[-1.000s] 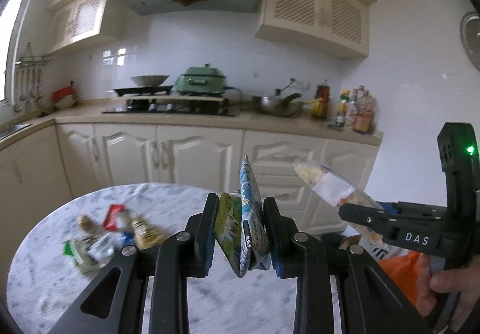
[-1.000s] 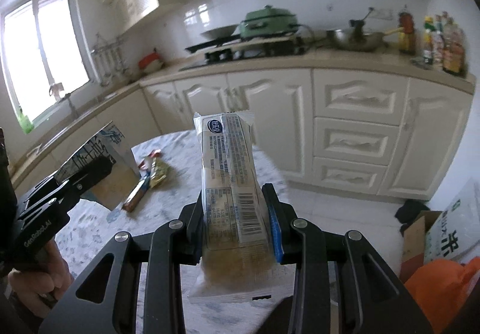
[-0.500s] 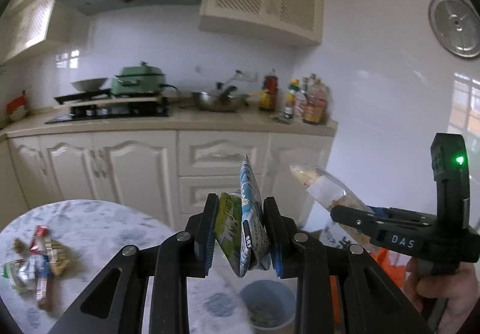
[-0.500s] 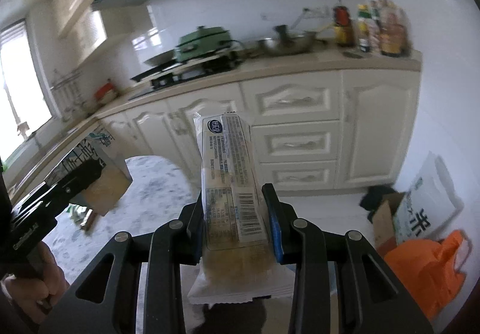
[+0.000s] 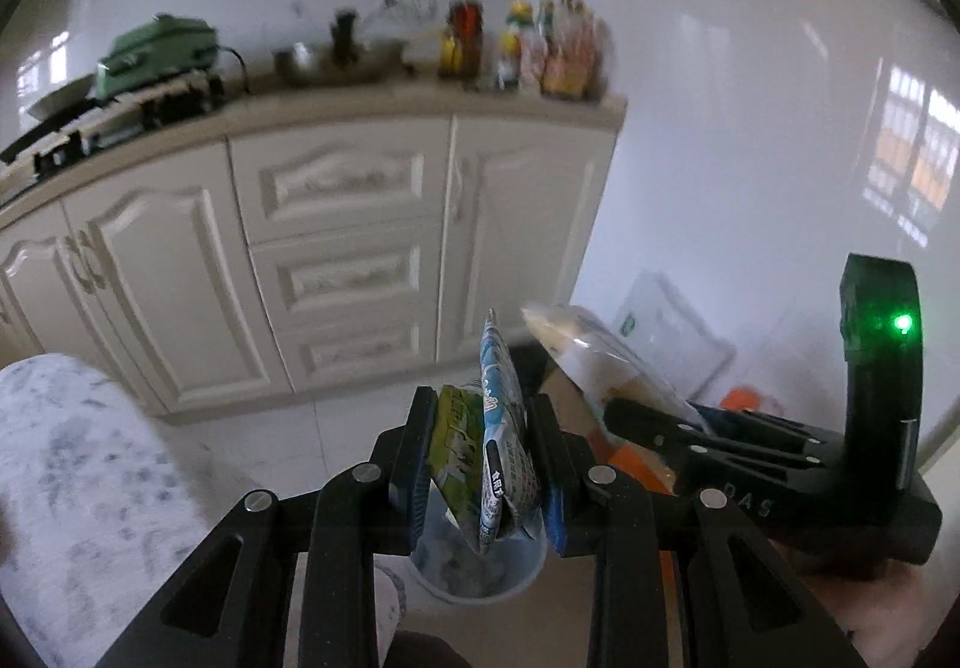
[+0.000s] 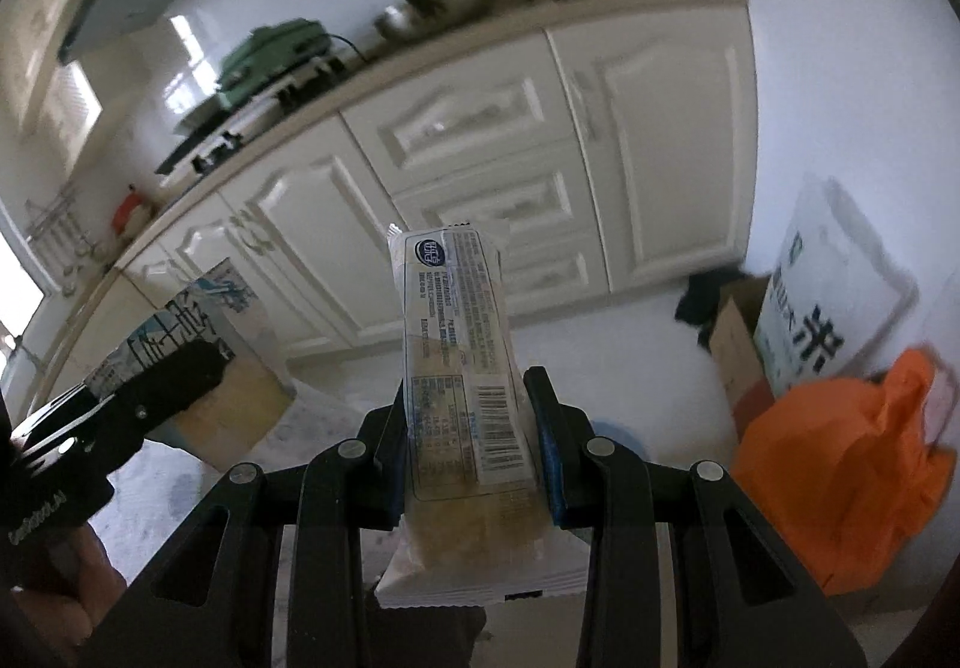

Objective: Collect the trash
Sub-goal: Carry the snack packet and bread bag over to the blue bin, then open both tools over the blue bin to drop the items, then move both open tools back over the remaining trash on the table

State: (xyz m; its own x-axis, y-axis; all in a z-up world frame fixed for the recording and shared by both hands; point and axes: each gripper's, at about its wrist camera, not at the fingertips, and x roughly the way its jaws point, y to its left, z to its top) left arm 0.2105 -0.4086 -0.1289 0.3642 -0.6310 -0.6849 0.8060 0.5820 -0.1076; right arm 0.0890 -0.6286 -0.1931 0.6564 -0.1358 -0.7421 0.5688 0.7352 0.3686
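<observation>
My left gripper [image 5: 483,473] is shut on a flattened blue and green carton [image 5: 495,446], held above a pale blue waste bin [image 5: 480,572] on the floor. The carton also shows in the right wrist view [image 6: 198,362]. My right gripper [image 6: 474,455] is shut on a clear snack wrapper with a barcode label [image 6: 462,368]. In the left wrist view the right gripper [image 5: 645,416] holds this wrapper [image 5: 594,362] just right of the carton.
The marble table edge [image 5: 66,464] lies at the left. Cream kitchen cabinets [image 5: 336,248] stand behind. An orange bag [image 6: 852,458], a cardboard box [image 6: 738,344] and a white rice sack [image 6: 828,320] sit on the floor at the right.
Both grippers have swung right, away from the table, and tilted down. The waste bin now sits right below the left gripper. The trash left on the table is out of view.
</observation>
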